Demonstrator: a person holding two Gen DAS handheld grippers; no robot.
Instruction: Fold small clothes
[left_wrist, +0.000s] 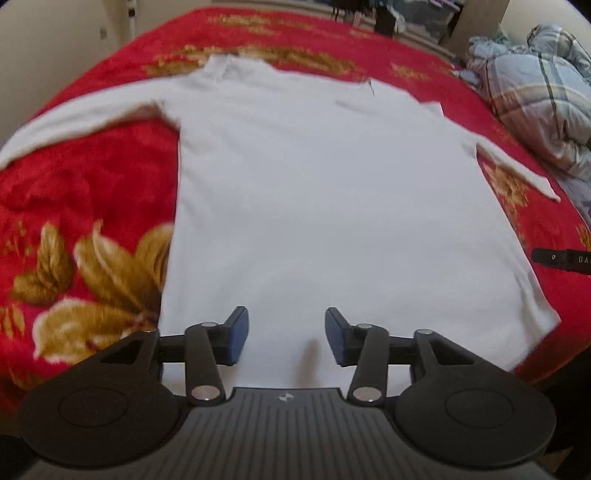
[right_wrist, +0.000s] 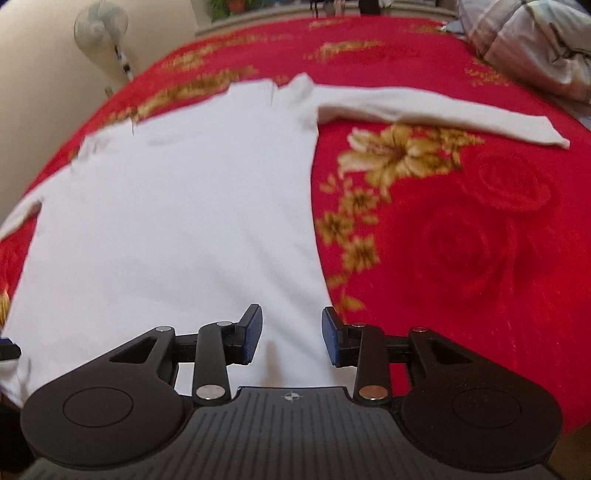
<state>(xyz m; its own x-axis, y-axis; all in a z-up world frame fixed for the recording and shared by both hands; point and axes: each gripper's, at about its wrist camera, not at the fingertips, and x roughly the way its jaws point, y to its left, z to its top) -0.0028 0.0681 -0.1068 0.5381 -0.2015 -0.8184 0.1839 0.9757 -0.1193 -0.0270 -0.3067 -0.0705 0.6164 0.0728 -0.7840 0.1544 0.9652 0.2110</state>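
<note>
Red floral bed carries the white shirt spread flat, unfolded; your left gripper and right gripper hover wide and empty at its hem, so grasp a sleeve next.

1. The white shirt has its near hem tucked under the left gripper's body, so that edge is hidden.
2. The shirt's left sleeve runs off the picture's left edge.
3. The other gripper is just a black sliver, cut off at the right.
4. The plaid quilt is cropped far right.
5. The fan is too blurry for detail.
</note>
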